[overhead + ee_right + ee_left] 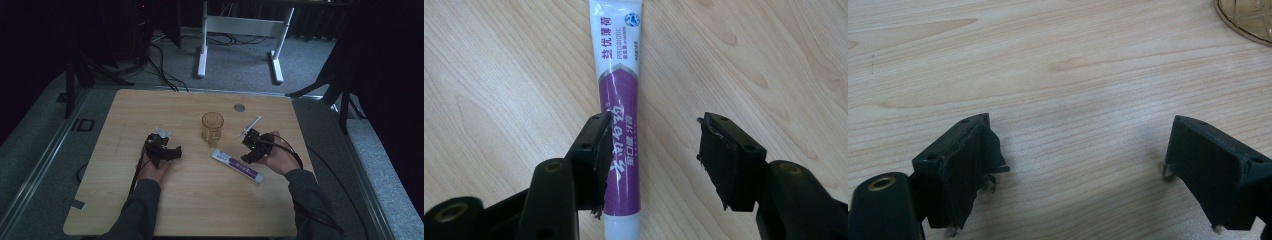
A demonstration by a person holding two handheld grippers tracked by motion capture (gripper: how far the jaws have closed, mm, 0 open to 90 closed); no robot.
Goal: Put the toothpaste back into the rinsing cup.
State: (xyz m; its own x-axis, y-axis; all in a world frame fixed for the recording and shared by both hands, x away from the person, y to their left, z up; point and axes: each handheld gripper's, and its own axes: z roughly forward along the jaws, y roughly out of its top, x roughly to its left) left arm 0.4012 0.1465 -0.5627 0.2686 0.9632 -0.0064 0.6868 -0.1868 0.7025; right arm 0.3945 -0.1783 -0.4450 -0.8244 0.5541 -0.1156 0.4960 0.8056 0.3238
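**A:** Item one – the toothpaste tube (618, 100)?

**B:** White and purple, lying flat on the wooden table (200, 200), just right of the amber glass (212, 128) and nearer the person. In the high view it runs slantwise away from the glass (237, 165). The right gripper view shows printed characters along its length and a white end at the bottom edge of the picture.

**A:** Item two – the right gripper (651, 160)?

**B:** Poised over the tube, jaws wide apart. The tube lies under the left-hand jaw as that view shows it; the other jaw stands over bare wood, well clear of the tube. The pads do not press on it, so nothing is grasped. In the high view the right gripper (252, 147) sits at the tube's end nearer the glass, with the hand behind it.

**A:** Item three – the left gripper (1078, 165)?

**B:** Released as well, jaws spread wide with plain wood grain between them. It rests left of the glass (162, 150), well apart from the tube. The base of the glass shows at the top right corner of the left gripper view (1248, 20).

**A:** Remaining entries?

**B:** A toothbrush (249, 126) lying right of the glass, just beyond the right gripper. A small round grey disc (239, 107) is set in the table beyond the glass.
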